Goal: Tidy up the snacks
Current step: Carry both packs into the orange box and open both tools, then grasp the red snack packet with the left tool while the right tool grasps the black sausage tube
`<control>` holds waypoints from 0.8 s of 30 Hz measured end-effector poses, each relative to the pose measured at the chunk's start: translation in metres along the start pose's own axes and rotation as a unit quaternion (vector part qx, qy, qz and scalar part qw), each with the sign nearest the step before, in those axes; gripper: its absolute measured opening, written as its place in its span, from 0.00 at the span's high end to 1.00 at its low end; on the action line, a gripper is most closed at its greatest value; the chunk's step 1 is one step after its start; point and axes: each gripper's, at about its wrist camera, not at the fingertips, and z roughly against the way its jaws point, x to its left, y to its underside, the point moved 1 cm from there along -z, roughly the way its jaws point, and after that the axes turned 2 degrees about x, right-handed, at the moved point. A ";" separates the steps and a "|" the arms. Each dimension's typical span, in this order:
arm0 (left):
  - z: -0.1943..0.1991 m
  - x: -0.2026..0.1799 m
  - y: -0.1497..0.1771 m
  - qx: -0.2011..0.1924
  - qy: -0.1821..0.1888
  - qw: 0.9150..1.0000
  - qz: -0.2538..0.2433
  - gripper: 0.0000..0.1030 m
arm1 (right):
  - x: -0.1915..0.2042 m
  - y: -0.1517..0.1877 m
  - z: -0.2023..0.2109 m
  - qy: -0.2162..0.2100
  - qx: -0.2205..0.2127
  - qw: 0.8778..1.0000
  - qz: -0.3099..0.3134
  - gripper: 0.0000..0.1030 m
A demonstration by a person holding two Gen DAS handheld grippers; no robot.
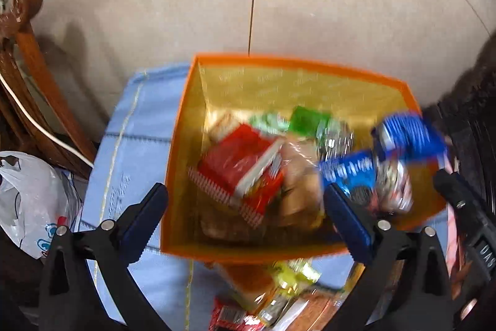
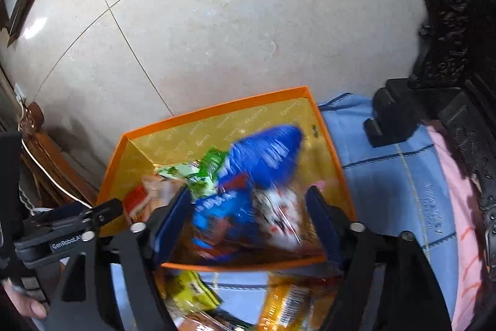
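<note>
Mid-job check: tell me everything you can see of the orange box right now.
The orange box is an open, lidless rectangular carton, apparently cardboard, with orange walls and a shiny gold lining printed with pale script. It sits upright on a light blue cloth near the cloth's far edge, beside tiled floor. Inside is a loose pile of snack packs: red, green, blue and clear-wrapped ones. More packs lie on the cloth by its near wall.

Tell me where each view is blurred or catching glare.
Left wrist view: the blue snack packets at the right of the orange cardboard box are motion-smeared, while the red packet is only slightly soft. Right wrist view: the blue packets smear badly; window glare shines on the pale floor tiles; fisheye bends the tile seams.
</note>
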 end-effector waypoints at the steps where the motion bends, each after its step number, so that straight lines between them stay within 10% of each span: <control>1: -0.001 0.005 0.007 0.010 -0.003 1.000 -0.004 0.04 | -0.005 0.009 0.004 -0.006 0.007 1.000 -0.008 0.19; 24: -0.013 0.046 0.208 0.146 -0.032 0.989 0.011 0.04 | -0.030 0.240 0.041 0.066 0.200 0.978 -0.006 0.09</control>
